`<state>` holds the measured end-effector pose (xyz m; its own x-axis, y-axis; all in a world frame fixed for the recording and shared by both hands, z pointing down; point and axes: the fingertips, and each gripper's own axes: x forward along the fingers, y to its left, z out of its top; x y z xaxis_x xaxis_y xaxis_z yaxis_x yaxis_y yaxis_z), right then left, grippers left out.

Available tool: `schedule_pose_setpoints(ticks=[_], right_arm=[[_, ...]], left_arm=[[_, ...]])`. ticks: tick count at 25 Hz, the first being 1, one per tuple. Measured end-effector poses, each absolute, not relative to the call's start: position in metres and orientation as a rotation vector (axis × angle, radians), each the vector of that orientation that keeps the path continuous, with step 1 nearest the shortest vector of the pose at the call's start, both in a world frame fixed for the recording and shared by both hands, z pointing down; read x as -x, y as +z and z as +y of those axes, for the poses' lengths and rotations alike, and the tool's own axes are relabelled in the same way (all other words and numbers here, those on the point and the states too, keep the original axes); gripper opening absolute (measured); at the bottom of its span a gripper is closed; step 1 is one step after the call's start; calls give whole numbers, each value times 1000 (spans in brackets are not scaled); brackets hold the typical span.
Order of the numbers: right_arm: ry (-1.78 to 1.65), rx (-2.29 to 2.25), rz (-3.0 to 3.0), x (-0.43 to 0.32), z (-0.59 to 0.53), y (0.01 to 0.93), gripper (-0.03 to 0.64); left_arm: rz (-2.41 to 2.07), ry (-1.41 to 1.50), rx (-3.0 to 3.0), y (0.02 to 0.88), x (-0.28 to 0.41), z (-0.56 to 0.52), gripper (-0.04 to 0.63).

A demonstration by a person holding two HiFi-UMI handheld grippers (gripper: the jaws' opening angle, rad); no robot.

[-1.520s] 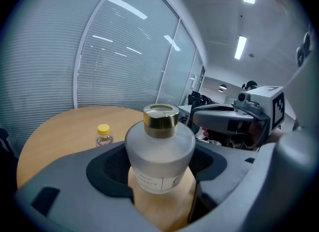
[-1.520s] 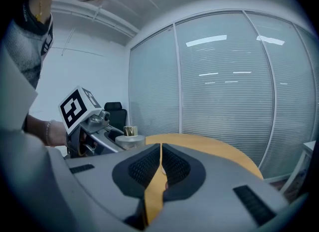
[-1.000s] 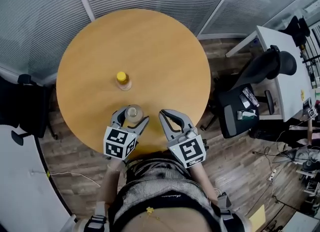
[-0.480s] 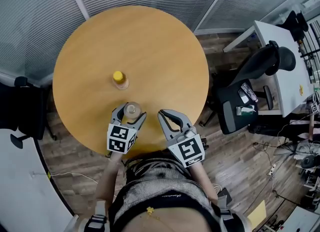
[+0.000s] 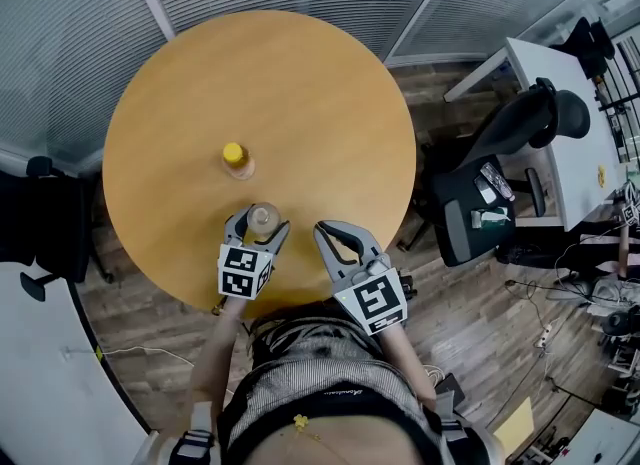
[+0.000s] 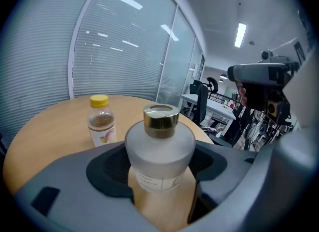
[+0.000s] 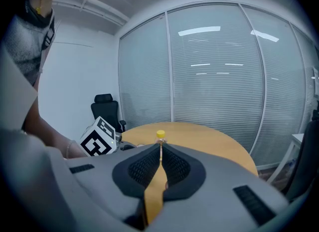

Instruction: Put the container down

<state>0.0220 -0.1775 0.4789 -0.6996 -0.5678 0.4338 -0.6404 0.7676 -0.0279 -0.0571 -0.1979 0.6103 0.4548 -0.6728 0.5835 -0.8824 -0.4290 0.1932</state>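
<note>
Near the table's (image 5: 330,103) front edge, we see the frosted container (image 6: 159,148) upright between the left tool's (image 5: 261,223) pads, clamped on both sides, just short of the yellow-capped bottle (image 5: 235,158). Beside it the right tool (image 5: 330,231) hovers, jaws pressed together on nothing. Since a second ago, the left tool's marker cube (image 5: 245,271) has drawn closer to the container, which has hardly shifted.

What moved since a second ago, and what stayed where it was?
The left gripper, holding the frosted bottle, seems to have sunk a little toward the table; its marker cube looks smaller. Its fingers still clasp the bottle. The right gripper stayed shut and empty, and the yellow-capped bottle did not move.
</note>
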Motion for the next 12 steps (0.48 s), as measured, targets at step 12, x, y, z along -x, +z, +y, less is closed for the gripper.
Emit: schedule_pose_setpoints(ticks=[12], right_arm=[[307,-931,-2532,-22,-176,486,25]], left_arm=[[-1317,636,-2176,648,68,-202,347]])
